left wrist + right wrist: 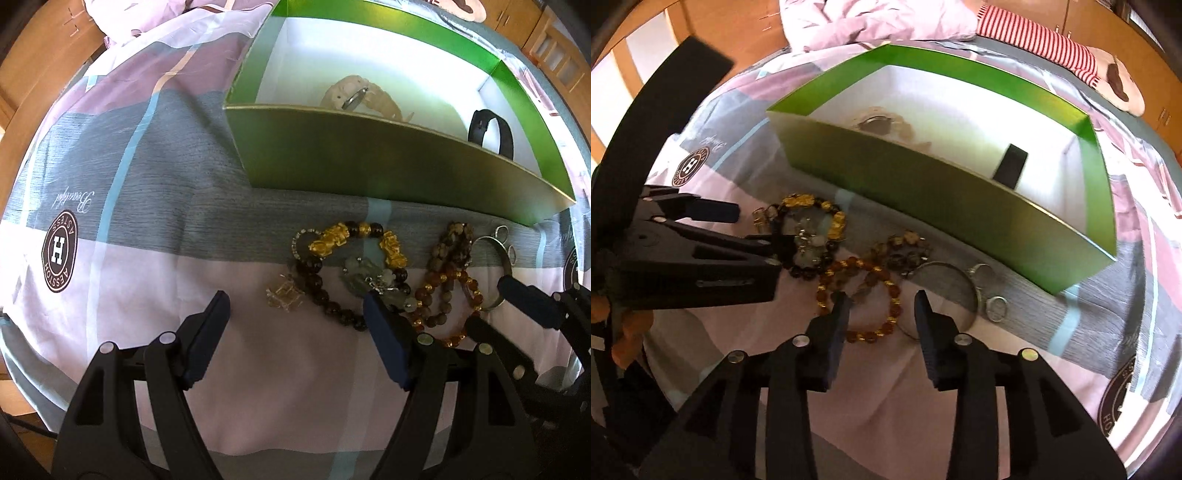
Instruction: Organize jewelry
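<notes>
A green box with a white inside lies on the bedsheet and holds a cream watch and a black band. In front of it lie a dark bead bracelet with gold charms, an amber bead bracelet, a brown bead bracelet, a silver bangle and small rings. My left gripper is open, low over the dark bracelet. My right gripper is open, straddling the amber bracelet.
A plaid pink, grey and white sheet covers the surface. A crumpled quilt and a red striped cloth lie behind the box. Wooden furniture rings the bed. The left gripper shows in the right wrist view.
</notes>
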A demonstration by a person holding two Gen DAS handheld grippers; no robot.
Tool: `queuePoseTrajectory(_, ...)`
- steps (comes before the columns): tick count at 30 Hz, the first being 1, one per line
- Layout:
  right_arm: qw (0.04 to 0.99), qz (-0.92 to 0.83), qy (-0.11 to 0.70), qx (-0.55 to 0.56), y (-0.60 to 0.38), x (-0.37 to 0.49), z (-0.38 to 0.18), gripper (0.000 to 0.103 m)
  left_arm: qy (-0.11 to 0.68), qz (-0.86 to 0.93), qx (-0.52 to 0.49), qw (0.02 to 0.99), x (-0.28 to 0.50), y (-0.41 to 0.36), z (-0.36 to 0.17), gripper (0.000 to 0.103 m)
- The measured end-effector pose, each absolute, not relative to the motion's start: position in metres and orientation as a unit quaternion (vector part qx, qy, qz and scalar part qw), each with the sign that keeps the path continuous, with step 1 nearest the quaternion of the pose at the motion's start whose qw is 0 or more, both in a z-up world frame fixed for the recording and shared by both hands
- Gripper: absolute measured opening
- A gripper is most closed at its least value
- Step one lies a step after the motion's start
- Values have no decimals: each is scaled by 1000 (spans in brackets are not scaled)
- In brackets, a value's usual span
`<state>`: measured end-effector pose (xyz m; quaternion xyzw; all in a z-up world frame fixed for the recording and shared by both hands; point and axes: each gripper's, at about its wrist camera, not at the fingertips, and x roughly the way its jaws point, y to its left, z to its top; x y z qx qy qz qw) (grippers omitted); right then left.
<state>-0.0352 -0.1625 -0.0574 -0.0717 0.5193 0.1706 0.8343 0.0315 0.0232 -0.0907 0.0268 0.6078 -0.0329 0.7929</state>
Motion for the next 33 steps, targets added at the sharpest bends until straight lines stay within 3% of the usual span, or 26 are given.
queuePoseTrajectory(33, 838, 161, 513, -93, -150, -37, -73, 37, 610, -33, 34, 791, 37, 20, -102, 75)
